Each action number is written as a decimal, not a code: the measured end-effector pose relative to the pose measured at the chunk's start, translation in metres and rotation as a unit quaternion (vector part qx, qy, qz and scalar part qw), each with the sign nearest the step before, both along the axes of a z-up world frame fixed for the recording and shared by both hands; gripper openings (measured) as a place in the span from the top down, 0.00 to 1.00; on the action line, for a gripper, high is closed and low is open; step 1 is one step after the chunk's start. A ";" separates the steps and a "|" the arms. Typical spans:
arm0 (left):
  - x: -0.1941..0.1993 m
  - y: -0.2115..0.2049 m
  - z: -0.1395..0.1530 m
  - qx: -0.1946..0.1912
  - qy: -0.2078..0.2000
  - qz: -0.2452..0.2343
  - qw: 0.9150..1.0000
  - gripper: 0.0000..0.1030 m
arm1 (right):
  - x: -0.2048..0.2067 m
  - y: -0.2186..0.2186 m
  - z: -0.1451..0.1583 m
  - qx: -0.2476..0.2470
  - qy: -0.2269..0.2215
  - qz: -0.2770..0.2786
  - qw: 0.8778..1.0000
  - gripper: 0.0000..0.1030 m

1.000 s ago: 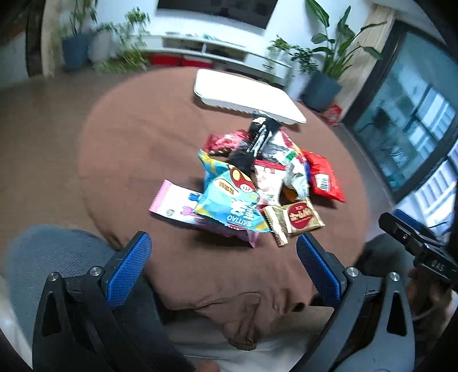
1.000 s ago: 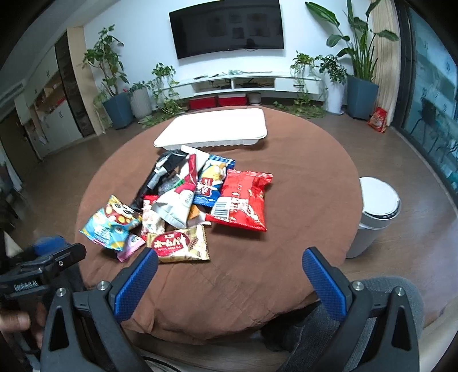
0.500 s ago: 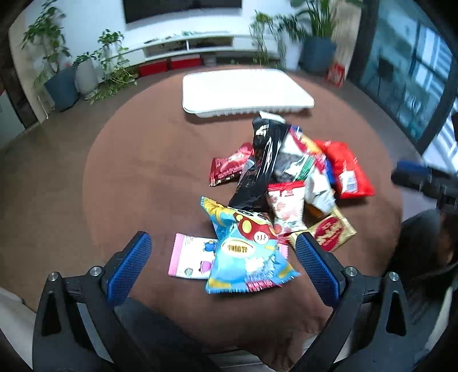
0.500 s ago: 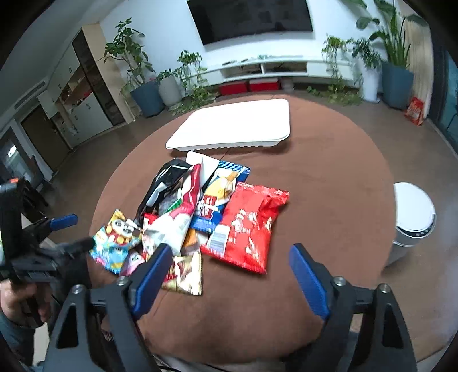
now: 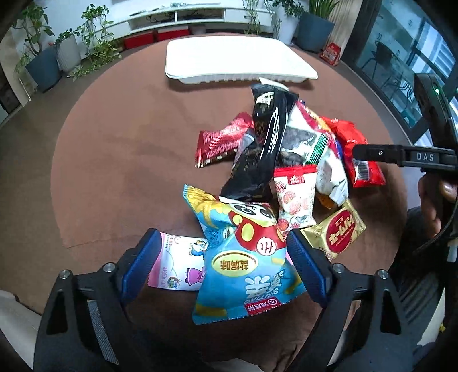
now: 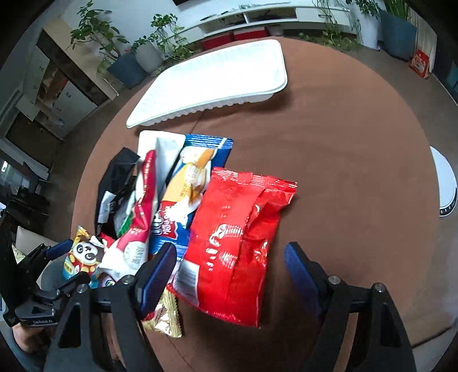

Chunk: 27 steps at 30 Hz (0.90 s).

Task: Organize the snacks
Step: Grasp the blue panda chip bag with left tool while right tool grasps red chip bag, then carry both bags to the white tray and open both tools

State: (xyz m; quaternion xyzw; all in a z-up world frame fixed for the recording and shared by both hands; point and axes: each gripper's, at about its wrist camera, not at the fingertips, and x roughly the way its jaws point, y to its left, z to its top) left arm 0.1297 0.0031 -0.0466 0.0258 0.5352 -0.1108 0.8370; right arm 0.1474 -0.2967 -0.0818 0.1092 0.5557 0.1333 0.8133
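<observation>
A pile of snack packets lies on a round brown table (image 5: 114, 148). My left gripper (image 5: 226, 260) is open, its fingers on either side of a blue panda packet (image 5: 243, 257) that lies on a pink packet (image 5: 177, 263). My right gripper (image 6: 232, 266) is open, straddling a big red bag (image 6: 237, 240). A black packet (image 5: 263, 143), a gold packet (image 5: 337, 234) and a blue-and-white packet (image 6: 189, 183) lie in the pile. An empty white tray (image 5: 237, 60) sits at the table's far side and also shows in the right wrist view (image 6: 217, 80).
A white round bin (image 6: 443, 183) stands on the floor right of the table. Potted plants (image 5: 43, 65) and a low white TV shelf (image 5: 200, 14) line the far wall. The right gripper's handle (image 5: 400, 154) reaches over the pile from the right.
Both grippers have moved forward and down over the pile. The left one now brackets the blue panda packet and the right one brackets the red bag. Both stay open.
</observation>
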 end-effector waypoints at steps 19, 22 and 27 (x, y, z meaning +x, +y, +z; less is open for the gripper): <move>0.009 0.003 -0.017 -0.047 0.024 -0.028 0.998 0.50 | 0.000 -0.003 -0.005 -0.018 -0.018 0.019 1.000 0.51; 0.004 0.005 -0.014 -0.054 0.021 -0.029 0.998 0.52 | -0.001 -0.004 -0.005 -0.010 -0.018 0.021 1.000 0.58; 0.001 0.007 -0.011 -0.063 0.017 -0.033 0.997 0.55 | -0.003 -0.006 -0.003 -0.003 -0.024 0.017 1.000 0.63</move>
